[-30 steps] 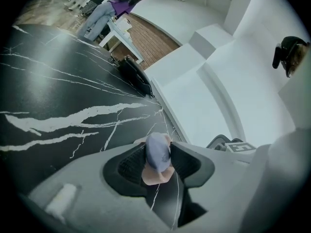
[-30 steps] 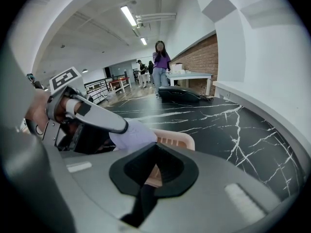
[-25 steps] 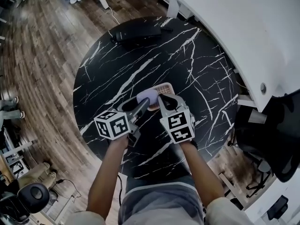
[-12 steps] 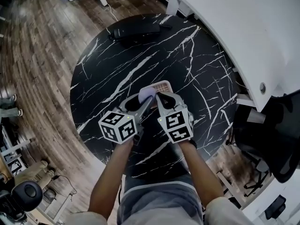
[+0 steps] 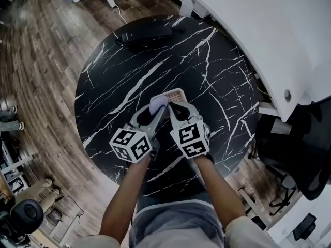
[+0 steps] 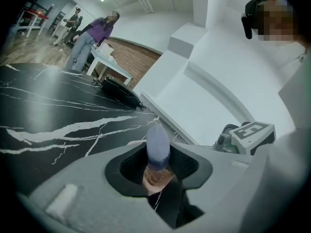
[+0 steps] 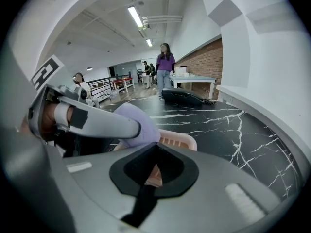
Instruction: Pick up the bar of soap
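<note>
A lavender bar of soap (image 5: 156, 105) stands on edge at the near left of a pink slatted soap dish (image 5: 176, 94) on the black marble table (image 5: 119, 76). My left gripper (image 5: 158, 112) has just been closing its jaws, and they now hold the soap (image 6: 158, 142) between them, just above the dish (image 6: 155, 178). My right gripper (image 5: 175, 107) sits close beside it, shut on the dish's near rim (image 7: 153, 173). In the right gripper view, a left finger (image 7: 102, 123) lies across the soap (image 7: 142, 126), with the dish (image 7: 179, 140) behind.
A black bag (image 5: 146, 34) lies at the table's far edge. A white curved counter (image 5: 269, 30) runs along the right, with a dark office chair (image 5: 305, 154) below it. People stand far off (image 7: 165, 67). Wooden floor surrounds the table.
The left gripper's jaws have drawn in around the soap and its marker cube has rolled a little. The right gripper has stayed where it was.
</note>
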Action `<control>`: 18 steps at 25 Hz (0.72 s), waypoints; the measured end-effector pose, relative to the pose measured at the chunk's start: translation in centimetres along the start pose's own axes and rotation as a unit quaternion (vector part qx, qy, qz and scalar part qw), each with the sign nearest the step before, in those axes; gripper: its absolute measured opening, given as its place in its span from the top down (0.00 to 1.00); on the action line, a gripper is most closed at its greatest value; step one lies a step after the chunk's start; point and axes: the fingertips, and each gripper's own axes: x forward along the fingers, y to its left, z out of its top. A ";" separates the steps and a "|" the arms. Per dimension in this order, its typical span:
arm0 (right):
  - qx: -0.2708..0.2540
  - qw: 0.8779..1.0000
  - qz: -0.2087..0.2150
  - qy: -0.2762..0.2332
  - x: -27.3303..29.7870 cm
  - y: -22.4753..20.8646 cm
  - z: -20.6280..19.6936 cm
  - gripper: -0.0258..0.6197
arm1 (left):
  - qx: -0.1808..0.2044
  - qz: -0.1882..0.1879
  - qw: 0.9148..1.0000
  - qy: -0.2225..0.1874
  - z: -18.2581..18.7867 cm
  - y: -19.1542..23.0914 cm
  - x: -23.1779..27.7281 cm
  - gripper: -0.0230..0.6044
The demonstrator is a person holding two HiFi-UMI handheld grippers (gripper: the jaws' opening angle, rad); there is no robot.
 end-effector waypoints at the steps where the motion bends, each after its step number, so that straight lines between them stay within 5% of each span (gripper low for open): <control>1: 0.001 1.000 0.001 -0.002 0.0 0.0 0.0 0.96 | 0.003 0.001 1.000 -0.005 0.0 0.0 -0.1 0.76; 18: -0.003 0.999 -0.018 -0.049 -2.2 0.5 3.7 0.96 | 0.035 -0.005 0.998 -0.054 2.1 -2.1 -2.0 0.76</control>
